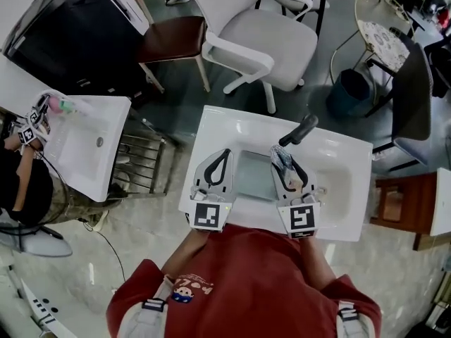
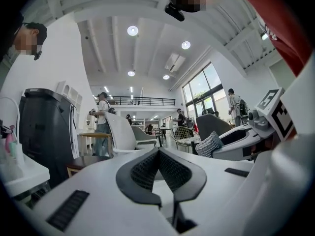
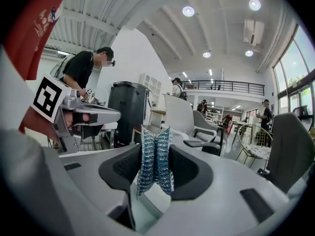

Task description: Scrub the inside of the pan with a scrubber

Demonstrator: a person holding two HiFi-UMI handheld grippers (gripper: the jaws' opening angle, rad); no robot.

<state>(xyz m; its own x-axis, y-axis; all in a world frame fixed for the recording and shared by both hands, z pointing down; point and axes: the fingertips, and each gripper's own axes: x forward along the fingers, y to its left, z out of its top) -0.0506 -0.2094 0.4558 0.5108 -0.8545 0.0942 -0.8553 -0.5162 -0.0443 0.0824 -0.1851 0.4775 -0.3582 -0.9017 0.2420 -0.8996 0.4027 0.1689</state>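
Note:
In the head view a white sink (image 1: 345, 167) lies in front of me, and the pan's black handle (image 1: 301, 130) juts over its far rim. The pan's body is not clear to me; a grey hollow (image 1: 251, 176) shows between the two grippers. My right gripper (image 1: 280, 153) is shut on a glittery blue scrubber (image 3: 155, 159), also seen as the scrubber (image 1: 281, 159) near the handle. Over the sink's left part my left gripper (image 1: 224, 155) is shut with nothing in it; its fingertips (image 2: 158, 152) meet. Both grippers tilt upward, towards the ceiling.
A white office chair (image 1: 255, 34) and a brown wooden chair (image 1: 169, 39) stand beyond the sink. A second white sink (image 1: 84, 143) is at the left, with a person beside it. A metal rack (image 1: 141, 164) stands between the sinks. A blue bin (image 1: 350, 90) is at the right.

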